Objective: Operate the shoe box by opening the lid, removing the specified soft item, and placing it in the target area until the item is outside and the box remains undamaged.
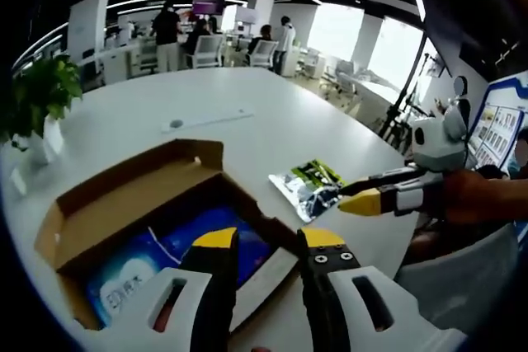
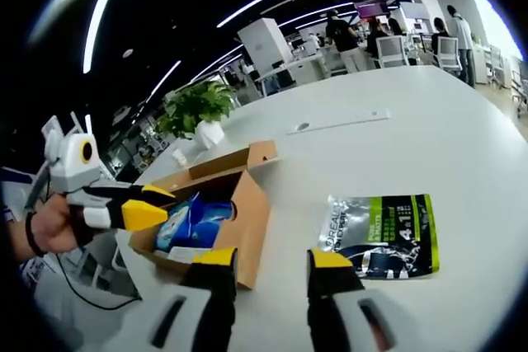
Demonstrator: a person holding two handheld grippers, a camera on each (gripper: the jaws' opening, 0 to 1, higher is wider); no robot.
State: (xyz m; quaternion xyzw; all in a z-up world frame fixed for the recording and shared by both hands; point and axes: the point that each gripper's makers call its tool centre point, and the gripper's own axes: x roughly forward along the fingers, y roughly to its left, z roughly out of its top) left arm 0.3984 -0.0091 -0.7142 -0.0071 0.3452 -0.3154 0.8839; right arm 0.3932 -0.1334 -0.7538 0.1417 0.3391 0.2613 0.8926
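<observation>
An open brown shoe box [image 1: 78, 220] lies on the white table with its lid flap [image 1: 140, 172] folded back. Blue soft packs [image 1: 177, 249] lie inside it. My left gripper [image 1: 270, 241] hovers open over the box's near right corner, holding nothing. A silver and green pouch [image 1: 309, 183] lies flat on the table to the right of the box. My right gripper [image 1: 346, 195] reaches in from the right, its tips at the pouch's edge. In the right gripper view, the right gripper [image 2: 272, 260] is open just short of the pouch [image 2: 384, 237], and the left gripper [image 2: 165, 206] hangs over the box [image 2: 252, 212].
A potted plant [image 1: 41, 96] stands at the table's left edge beyond the box. A long white strip [image 1: 206, 117] lies further back on the table [image 1: 272, 105]. People, chairs and desks fill the room behind. A person's hand [image 2: 45, 228] holds the left gripper.
</observation>
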